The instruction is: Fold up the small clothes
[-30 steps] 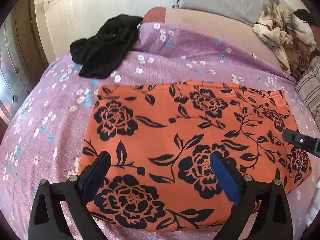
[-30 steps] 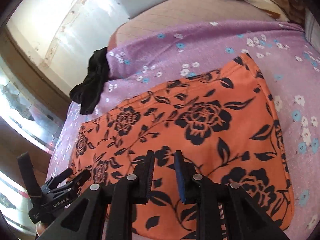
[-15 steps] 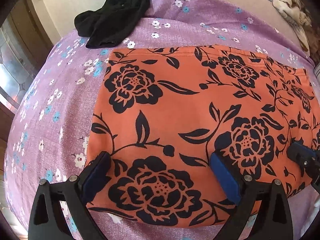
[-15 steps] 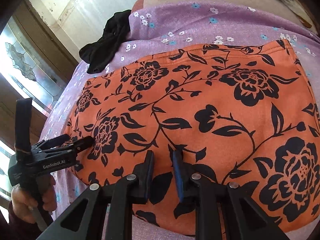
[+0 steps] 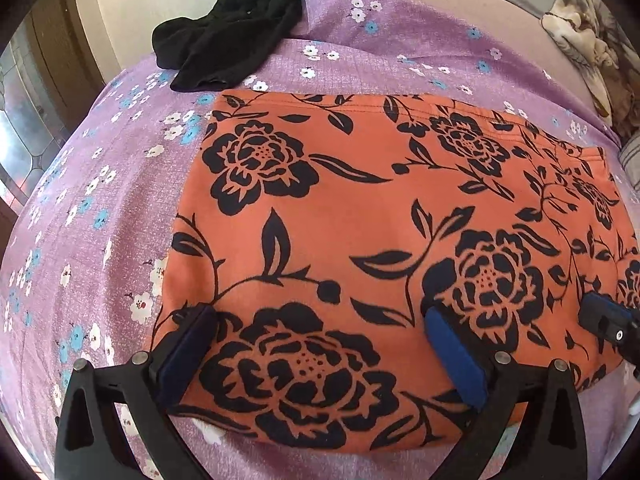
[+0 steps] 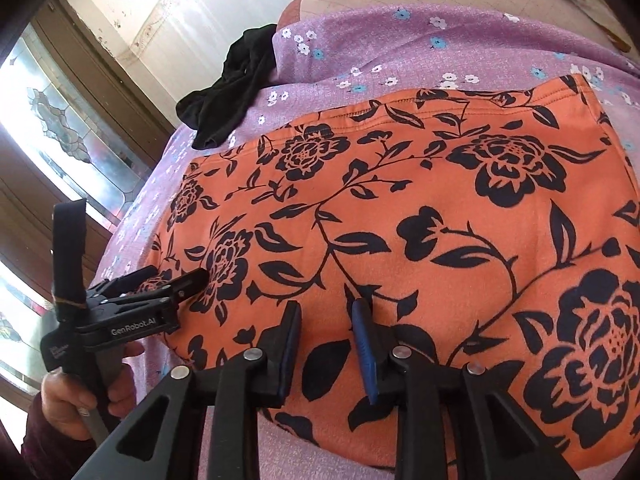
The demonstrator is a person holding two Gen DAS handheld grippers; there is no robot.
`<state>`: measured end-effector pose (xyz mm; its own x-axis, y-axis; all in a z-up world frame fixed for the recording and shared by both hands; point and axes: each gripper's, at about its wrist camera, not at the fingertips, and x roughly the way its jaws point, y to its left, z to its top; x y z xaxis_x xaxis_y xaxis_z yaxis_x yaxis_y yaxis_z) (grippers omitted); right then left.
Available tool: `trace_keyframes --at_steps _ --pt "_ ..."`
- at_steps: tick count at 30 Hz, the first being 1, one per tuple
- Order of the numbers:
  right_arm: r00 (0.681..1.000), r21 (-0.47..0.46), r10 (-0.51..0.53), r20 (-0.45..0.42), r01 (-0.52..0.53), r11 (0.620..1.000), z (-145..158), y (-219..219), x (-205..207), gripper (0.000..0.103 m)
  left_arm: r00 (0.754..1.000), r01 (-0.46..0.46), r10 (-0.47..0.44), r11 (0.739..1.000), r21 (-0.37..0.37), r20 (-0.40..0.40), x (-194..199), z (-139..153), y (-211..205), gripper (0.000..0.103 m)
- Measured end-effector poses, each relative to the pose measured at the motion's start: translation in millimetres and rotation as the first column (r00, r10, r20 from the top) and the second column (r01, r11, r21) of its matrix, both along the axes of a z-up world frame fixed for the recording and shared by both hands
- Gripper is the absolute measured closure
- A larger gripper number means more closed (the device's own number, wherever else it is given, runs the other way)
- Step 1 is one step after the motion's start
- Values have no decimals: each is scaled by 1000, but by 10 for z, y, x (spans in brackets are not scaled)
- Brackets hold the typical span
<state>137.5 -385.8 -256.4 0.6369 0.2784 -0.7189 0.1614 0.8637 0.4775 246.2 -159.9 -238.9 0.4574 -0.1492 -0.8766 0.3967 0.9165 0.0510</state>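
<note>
An orange garment (image 5: 360, 220) with black flowers lies flat on the purple flowered bedsheet (image 5: 100, 200). My left gripper (image 5: 316, 320) hangs wide open over its near left corner, one finger at the left edge and the other over the cloth. The right wrist view shows the same garment (image 6: 440, 208), with the left gripper (image 6: 176, 276) at its left side. My right gripper (image 6: 326, 308) sits low over the garment's near edge. Its jaws are opening, with a narrow gap and only flat cloth beneath. One right finger (image 5: 600, 314) shows at the left wrist view's right edge.
A crumpled black garment (image 5: 232, 28) lies at the sheet's far left corner, beside the wall. A patterned heap of cloth (image 5: 588, 40) sits at the back right. A leaded-glass window (image 6: 60, 128) is to the left. A person's hand (image 6: 68, 400) grips the left tool's handle.
Both grippers have come down and closer to the garment's near edge, so it fills more of each view. The right jaws have spread a little.
</note>
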Motion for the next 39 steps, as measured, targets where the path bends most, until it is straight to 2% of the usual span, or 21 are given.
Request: trace_keyframes --at_steps 5,8,10,11,12,15,17,19,22,24,25,29,31,35,38,39 --pt "996 75 -80 27 77 994 168 -120 -344 73 997 -60 63 994 -91 32 -368 284 367 0" --pt "989 172 -141 39 133 976 187 -198 -613 72 989 -137 143 980 -146 33 -537 368 630 0" --pt "983 205 -181 31 171 964 180 -216 -777 66 985 -168 173 970 -176 14 -597 382 737 0" --pt "979 210 -202 24 193 958 175 -217 -848 54 984 -173 177 967 -187 7 -615 383 750 0" --pt "974 219 -227 19 218 951 171 -223 -914 38 984 -171 176 967 -189 8 -618 381 742 0" --pt "959 291 -284 4 270 918 118 -312 -1079 35 987 -150 156 982 -118 41 -605 319 614 0" --pt "936 336 -350 -29 339 878 32 -421 -1187 35 989 -140 142 988 -62 32 -569 230 531 0" --pt "911 407 -406 -77 400 821 -108 -561 -1276 35 990 -139 139 989 -53 -9 -515 144 484 0" --pt "857 515 -489 -164 497 698 -356 -805 -1387 35 990 -138 137 988 -65 -25 -427 109 451 0" --pt "827 587 -535 -174 523 618 -466 -941 -1441 36 990 -138 137 988 -68 -9 -374 139 435 0" --pt "816 603 -551 -173 530 596 -485 -992 -1439 36 990 -142 142 987 -75 -6 -339 151 435 0" --pt "784 599 -603 -144 554 578 -512 -1160 -1300 36 983 -181 182 980 -85 1 -234 165 451 0" --pt "774 593 -623 -116 557 581 -514 -1194 -1232 36 980 -196 197 977 -87 2 -195 161 467 0" --pt "764 567 -643 -54 553 610 -494 -1228 -1124 36 973 -229 230 969 -92 4 -138 186 535 0" --pt "785 524 -619 -8 531 666 -440 -1207 -961 37 964 -264 265 960 -97 -1 -78 201 619 0" --pt "790 504 -613 1 529 683 -427 -1195 -930 43 961 -277 278 957 -89 -7 -54 191 645 0"
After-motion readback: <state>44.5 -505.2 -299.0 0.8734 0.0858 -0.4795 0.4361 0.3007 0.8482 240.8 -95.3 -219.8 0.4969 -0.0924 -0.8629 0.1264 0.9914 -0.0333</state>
